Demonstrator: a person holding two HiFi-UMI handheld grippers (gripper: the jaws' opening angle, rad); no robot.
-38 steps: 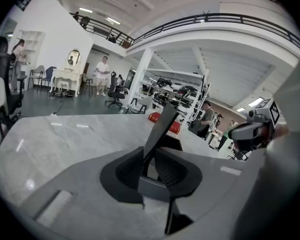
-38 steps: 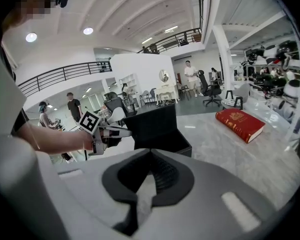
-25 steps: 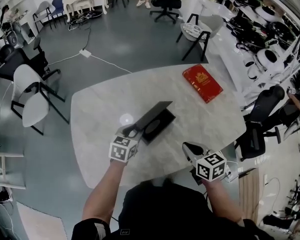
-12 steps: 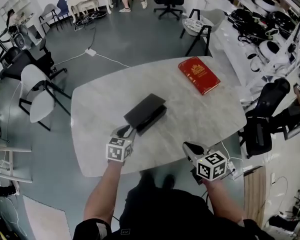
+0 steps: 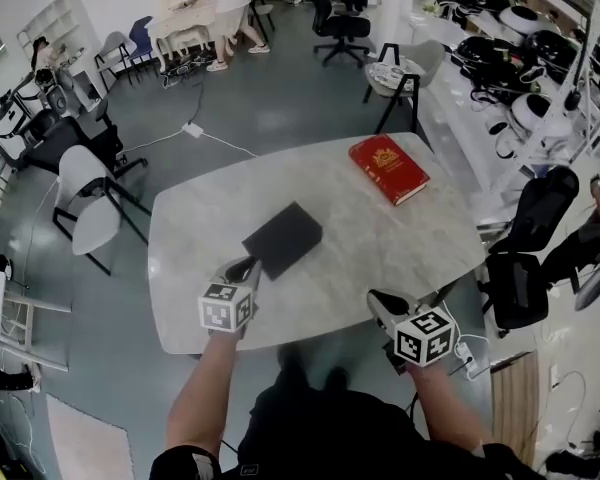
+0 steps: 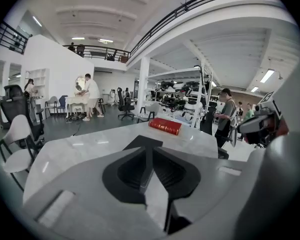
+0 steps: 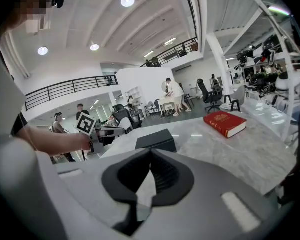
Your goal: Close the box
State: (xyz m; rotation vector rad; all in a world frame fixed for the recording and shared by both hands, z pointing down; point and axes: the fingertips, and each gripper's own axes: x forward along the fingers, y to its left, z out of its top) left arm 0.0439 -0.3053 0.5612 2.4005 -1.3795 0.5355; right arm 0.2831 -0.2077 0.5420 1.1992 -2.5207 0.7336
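Note:
The black box (image 5: pixel 282 239) lies flat on the marble table (image 5: pixel 380 243) with its lid down. In the left gripper view its dark top (image 6: pixel 143 143) shows just past the jaws, and in the right gripper view the box (image 7: pixel 156 140) sits left of centre. My left gripper (image 5: pixel 245 266) hovers just short of the box's near corner, apart from it. Its jaws have just been closing, with nothing between them, and the tips meet (image 6: pixel 149 151). My right gripper (image 5: pixel 378 300) hangs at the table's near edge, well right of the box, shut and empty (image 7: pixel 150 152).
A red book (image 5: pixel 388 169) lies at the table's far right. A white chair (image 5: pixel 80 193) stands left of the table and a black office chair (image 5: pixel 535 218) to the right. People stand by a white dresser (image 5: pixel 185 23) far behind.
The raised lid has come down and the box is now closed. My left gripper has drawn back from the box toward me. The right gripper has also shifted back a little.

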